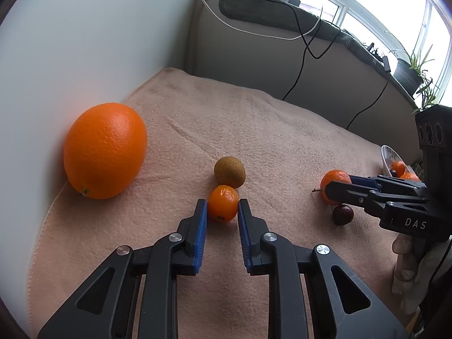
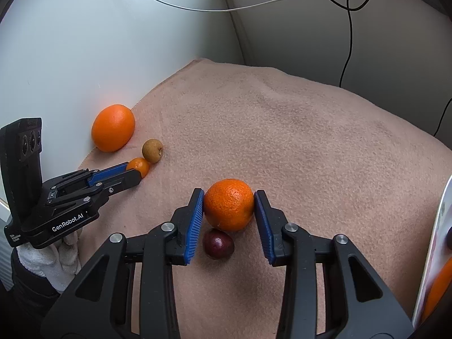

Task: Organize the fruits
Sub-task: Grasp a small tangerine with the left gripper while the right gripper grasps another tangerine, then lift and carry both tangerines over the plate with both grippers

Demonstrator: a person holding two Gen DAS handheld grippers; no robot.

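Observation:
My left gripper (image 1: 222,208) has its blue pads against both sides of a small orange kumquat (image 1: 223,206) on the pink blanket; a brown longan (image 1: 229,171) touches it just behind. A big orange (image 1: 105,150) lies at the left by the wall. My right gripper (image 2: 229,207) has its pads against both sides of a mandarin (image 2: 228,204), with a dark red cherry (image 2: 218,243) just in front of it between the fingers. The mandarin (image 1: 333,182) and cherry (image 1: 342,214) also show in the left wrist view, the kumquat (image 2: 138,166) in the right wrist view.
A white bowl (image 1: 389,155) with several small fruits stands at the right edge of the blanket (image 1: 254,118); its rim (image 2: 435,254) also shows in the right wrist view. A white wall runs along the left. Cables hang over the beige sofa back behind.

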